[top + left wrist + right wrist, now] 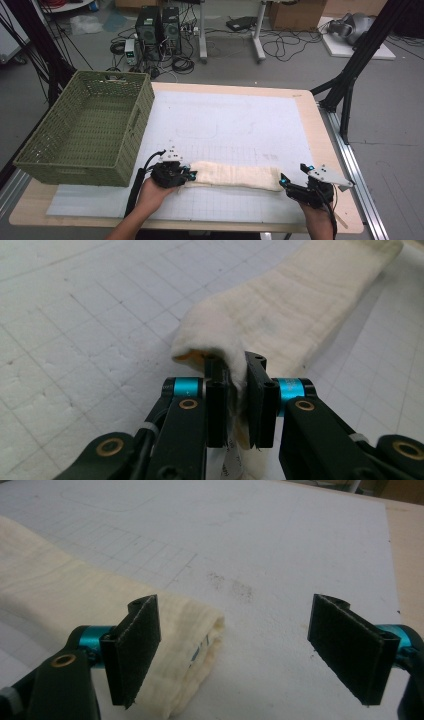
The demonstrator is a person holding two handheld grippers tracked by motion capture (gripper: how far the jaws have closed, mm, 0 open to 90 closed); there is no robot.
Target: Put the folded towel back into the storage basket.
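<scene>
Near the desk's (310,107) front edge, my left gripper (235,390) pinches the left end of the folded cream cloth (232,176), while my right gripper's (235,650) jaws gape wide at its right end.

Cream cloth (235,176), green basket (90,131), white gridded mat (235,125)

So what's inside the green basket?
Nothing that I can see: the basket shows only its bare woven floor. Its near wall hides a strip of the floor along that side. The folded cloth lies outside it, on the white mat.
</scene>
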